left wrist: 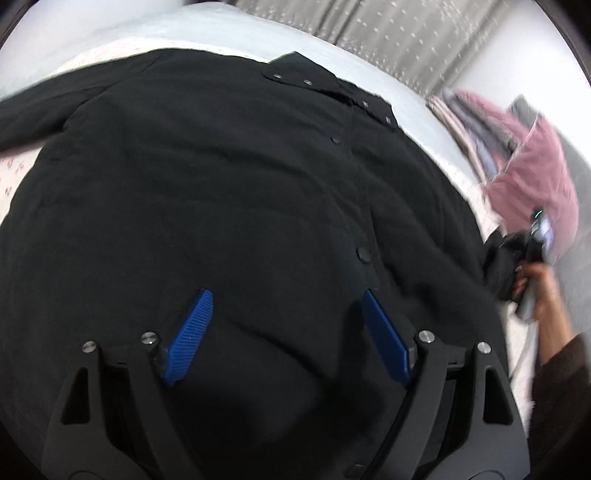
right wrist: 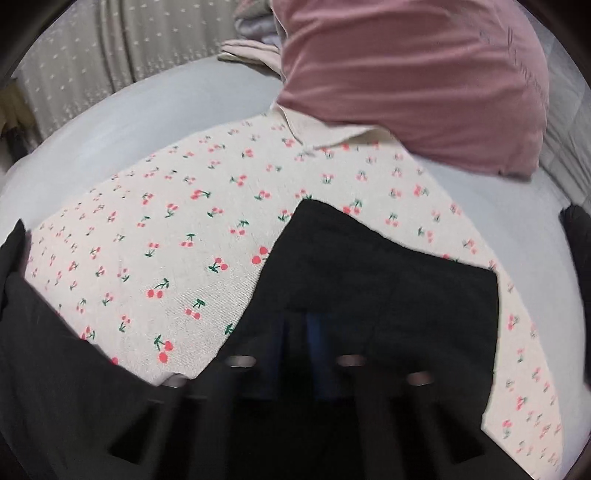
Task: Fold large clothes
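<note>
Right now I am hovering my left gripper (left wrist: 284, 332) over the black coat (left wrist: 221, 192), its blue pads (left wrist: 190, 334) standing wide apart with nothing between them. The coat is lying spread across the cherry-print sheet (right wrist: 177, 221), snaps facing up. My right gripper (right wrist: 314, 332) is pinching shut on the coat's sleeve (right wrist: 369, 266). A pink garment (right wrist: 413, 81) is sitting at the far right.

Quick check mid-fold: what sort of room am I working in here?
Probably a bedroom: the black coat lies on a bed with a cherry-print sheet, a pink pillow at its head and curtains behind.
</note>
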Action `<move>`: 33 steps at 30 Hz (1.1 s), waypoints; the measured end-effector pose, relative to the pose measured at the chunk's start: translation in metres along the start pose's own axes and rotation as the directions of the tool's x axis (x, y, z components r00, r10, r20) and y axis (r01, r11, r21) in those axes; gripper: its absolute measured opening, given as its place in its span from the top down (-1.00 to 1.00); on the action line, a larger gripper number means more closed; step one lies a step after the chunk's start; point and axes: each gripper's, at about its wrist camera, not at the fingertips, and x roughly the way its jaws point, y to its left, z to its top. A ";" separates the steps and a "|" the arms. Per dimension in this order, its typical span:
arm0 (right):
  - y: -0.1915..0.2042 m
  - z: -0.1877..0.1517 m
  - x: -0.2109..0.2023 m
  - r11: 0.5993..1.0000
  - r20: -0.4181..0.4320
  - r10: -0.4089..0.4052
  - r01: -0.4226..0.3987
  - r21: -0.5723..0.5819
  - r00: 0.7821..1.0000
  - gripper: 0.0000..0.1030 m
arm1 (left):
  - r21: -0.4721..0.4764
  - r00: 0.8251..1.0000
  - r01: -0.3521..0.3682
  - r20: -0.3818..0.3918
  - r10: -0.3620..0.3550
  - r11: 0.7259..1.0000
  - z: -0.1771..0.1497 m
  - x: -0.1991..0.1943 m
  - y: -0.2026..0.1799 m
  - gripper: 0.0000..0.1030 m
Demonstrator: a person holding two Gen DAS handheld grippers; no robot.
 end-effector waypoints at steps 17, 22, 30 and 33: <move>-0.174 -0.168 -0.163 0.974 0.017 0.221 -0.221 0.042 0.975 0.89 | -0.006 0.992 0.122 0.012 -0.122 0.993 -0.012 -0.014 -0.016 -0.61; -0.240 -0.231 -0.149 0.909 -0.121 0.407 -0.388 0.153 0.905 0.59 | 0.023 0.997 0.078 0.017 -0.078 0.997 -0.015 -0.015 -0.018 -0.61; -0.309 -0.214 -0.147 0.784 0.029 0.523 -0.494 0.376 0.852 -0.62 | 0.030 0.998 0.057 0.012 -0.058 0.998 -0.016 -0.009 -0.018 -0.61; -0.297 -0.190 -0.117 0.803 0.004 0.491 -0.454 0.386 0.871 -0.62 | 0.051 0.999 0.037 0.022 -0.038 0.998 -0.018 -0.007 -0.021 -0.61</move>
